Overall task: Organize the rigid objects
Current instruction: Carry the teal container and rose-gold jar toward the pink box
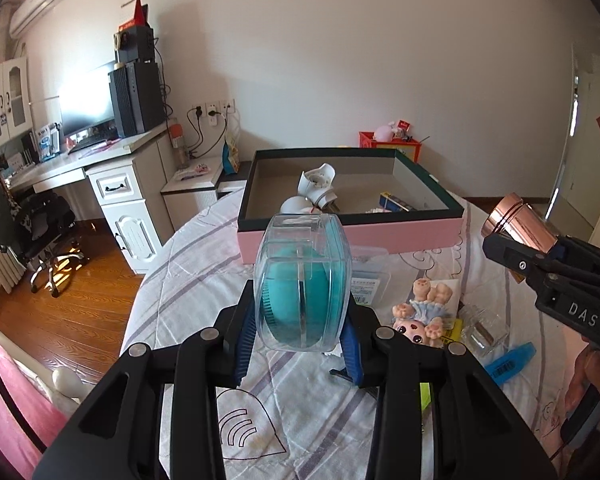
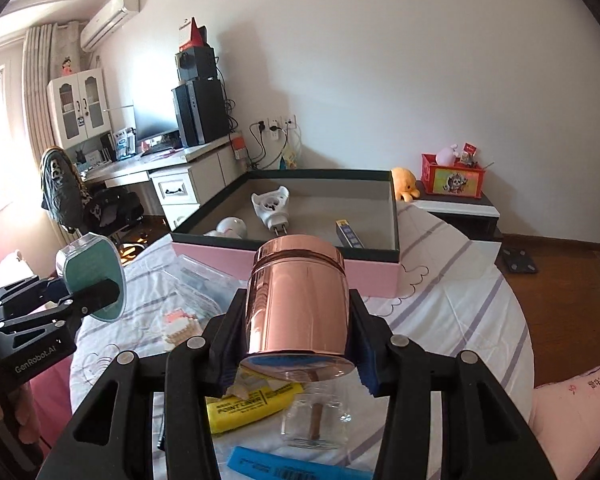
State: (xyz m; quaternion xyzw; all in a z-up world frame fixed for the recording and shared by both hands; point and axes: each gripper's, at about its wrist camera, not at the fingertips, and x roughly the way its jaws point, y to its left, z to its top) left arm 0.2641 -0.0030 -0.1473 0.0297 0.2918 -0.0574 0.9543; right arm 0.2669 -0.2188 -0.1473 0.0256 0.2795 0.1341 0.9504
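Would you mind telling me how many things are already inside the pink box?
3 visible: white plug adapter at the back, white round piece front left, small blue carton right. More may hide behind the box's near wall.

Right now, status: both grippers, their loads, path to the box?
Left gripper shut on clear case with teal insert. Right gripper shut on rose-gold jar. Both held above the bedspread. Pink box ahead, open; nothing in between.

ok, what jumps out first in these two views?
Both hands are loaded and lifted above the bed: the left gripper clamps a clear case with a teal insert, the right gripper a shiny copper jar. Behind them sits the open pink box, a white plug adapter already inside.
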